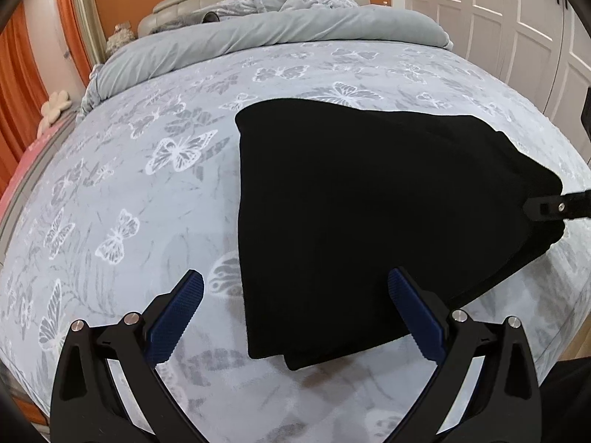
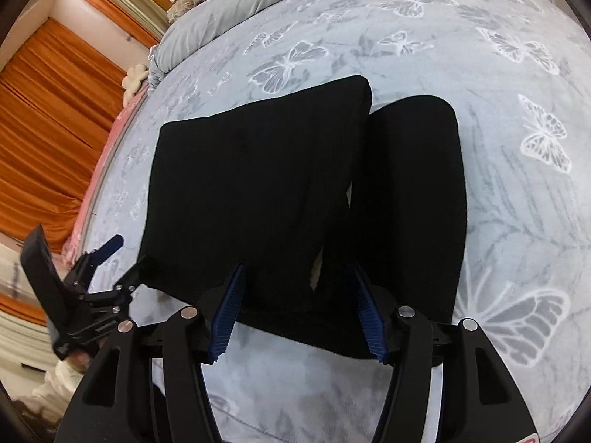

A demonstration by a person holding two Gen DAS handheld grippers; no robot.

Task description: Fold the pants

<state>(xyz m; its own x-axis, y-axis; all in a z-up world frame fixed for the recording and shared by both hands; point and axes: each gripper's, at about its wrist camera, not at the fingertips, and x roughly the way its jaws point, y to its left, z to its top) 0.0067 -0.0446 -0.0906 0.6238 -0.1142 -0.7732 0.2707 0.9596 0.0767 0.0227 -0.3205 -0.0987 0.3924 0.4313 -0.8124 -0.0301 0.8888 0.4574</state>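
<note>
The bed (image 1: 155,192) with its butterfly cover carries the black pants (image 1: 369,203), lying flat near its foot edge and already folded into a compact block; from the right wrist view two layers lie side by side, unevenly. Probably one last fold or tidy remains. The left hand-held gripper (image 1: 295,317) hovers with fingers apart; the right hand-held gripper (image 2: 295,306) likewise, gripping nothing.
</note>
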